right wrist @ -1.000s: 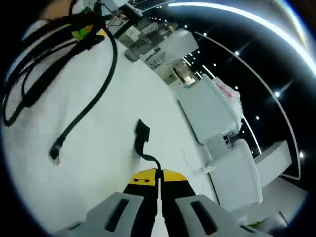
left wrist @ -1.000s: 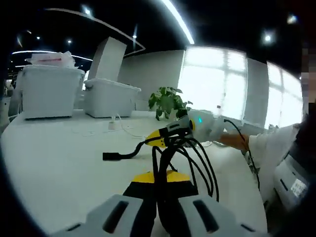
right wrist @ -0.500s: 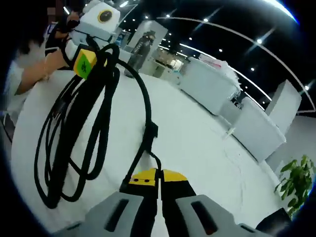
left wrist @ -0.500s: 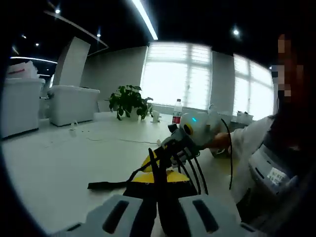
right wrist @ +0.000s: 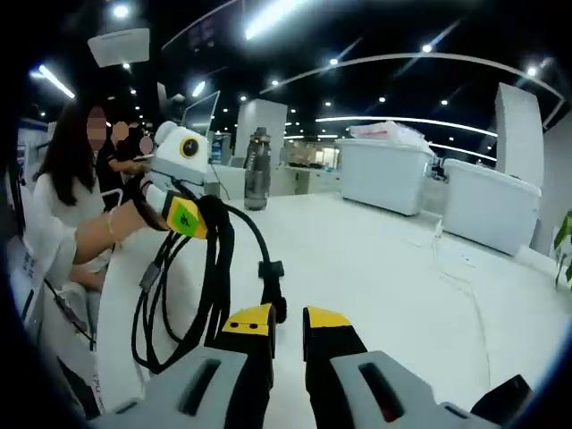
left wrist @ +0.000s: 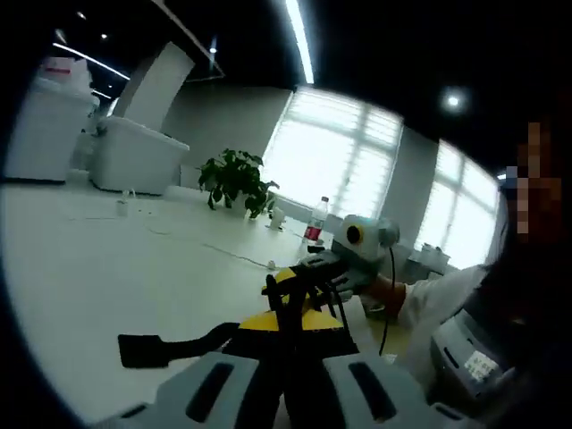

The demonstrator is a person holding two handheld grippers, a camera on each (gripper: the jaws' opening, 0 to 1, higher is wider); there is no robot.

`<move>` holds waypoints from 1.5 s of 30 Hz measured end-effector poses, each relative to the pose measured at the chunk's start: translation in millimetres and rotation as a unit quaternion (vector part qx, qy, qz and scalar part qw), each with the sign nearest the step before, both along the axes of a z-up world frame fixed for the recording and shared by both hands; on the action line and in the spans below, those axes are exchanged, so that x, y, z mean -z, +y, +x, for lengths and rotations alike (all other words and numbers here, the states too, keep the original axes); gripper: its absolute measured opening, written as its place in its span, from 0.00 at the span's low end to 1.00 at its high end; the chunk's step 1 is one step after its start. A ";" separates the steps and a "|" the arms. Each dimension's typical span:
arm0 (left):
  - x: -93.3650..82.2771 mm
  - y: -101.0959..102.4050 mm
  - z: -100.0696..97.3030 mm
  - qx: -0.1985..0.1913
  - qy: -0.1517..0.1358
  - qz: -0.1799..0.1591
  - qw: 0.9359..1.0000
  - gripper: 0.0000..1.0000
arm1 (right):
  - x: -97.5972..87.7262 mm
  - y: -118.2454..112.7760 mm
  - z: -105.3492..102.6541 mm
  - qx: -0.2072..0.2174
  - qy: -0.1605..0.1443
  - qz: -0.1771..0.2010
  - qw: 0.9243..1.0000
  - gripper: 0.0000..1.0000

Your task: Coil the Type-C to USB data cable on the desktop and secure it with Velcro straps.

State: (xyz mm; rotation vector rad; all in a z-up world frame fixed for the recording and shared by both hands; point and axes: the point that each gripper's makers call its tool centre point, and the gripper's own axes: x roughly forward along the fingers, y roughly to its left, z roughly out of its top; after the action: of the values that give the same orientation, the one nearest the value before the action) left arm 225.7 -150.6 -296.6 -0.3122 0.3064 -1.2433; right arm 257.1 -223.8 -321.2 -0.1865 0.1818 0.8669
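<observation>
My left gripper (left wrist: 288,325) is shut on the black data cable (left wrist: 279,302), pinched together between its yellow tips. A flat black Velcro strap (left wrist: 147,349) sticks out to the left over the white desktop (left wrist: 89,250). In the right gripper view the coiled cable (right wrist: 179,295) hangs in several loops from the left gripper (right wrist: 185,214). One strand with a black block (right wrist: 271,268) drops toward my right gripper (right wrist: 288,320), which is open with a clear gap between its jaws. The right gripper (left wrist: 308,270) also shows just beyond the coil.
White storage bins (left wrist: 134,152) (right wrist: 389,174) stand at the back of the desktop (right wrist: 375,268). A potted plant (left wrist: 234,179) and a water bottle (left wrist: 313,232) sit near the windows. A dark flask (right wrist: 256,179) stands by people (right wrist: 63,179) seated at the left edge.
My right gripper has opened and let go of the cable strand it was pinching. Both cameras have swung, so the background has shifted. My left gripper keeps its hold on the coil.
</observation>
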 end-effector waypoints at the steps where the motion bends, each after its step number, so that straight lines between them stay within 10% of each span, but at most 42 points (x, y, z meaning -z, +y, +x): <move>1: 1.6 -5.0 5.3 -0.008 0.007 -0.001 1.000 0.04 | -1.1 -7.2 3.3 0.009 0.013 0.016 1.000 0.12; 9: 25.4 3.3 51.3 -0.108 0.027 0.041 0.993 0.04 | -8.7 -50.4 31.6 0.062 -0.070 -0.032 0.995 0.12; 17: 57.1 15.0 69.7 -0.144 0.032 0.117 0.982 0.06 | -28.9 16.2 -6.1 -0.101 -0.079 0.016 0.992 0.12; 21: 65.2 15.3 74.9 -0.151 0.001 0.152 0.977 0.09 | 5.7 42.4 -19.7 -0.172 -0.122 -0.099 0.973 0.16; 30: 65.1 14.5 64.0 -0.176 -0.070 0.190 0.963 0.20 | 38.2 47.2 -5.8 -0.184 -0.206 -0.232 0.933 0.16; 38: 31.5 23.1 59.2 -0.218 -0.109 0.138 0.960 0.21 | 36.7 52.1 5.2 -0.171 -0.256 -0.250 0.918 0.12; 45: 48.4 46.2 67.4 -0.240 -0.084 0.161 0.954 0.15 | 25.3 57.5 2.8 -0.178 -0.296 -0.240 0.907 0.03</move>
State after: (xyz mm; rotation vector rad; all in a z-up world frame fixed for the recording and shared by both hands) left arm 293.1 -104.4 -345.0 0.0055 0.2615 -0.7175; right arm 260.0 -166.3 -346.4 -0.9575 -0.2233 1.0774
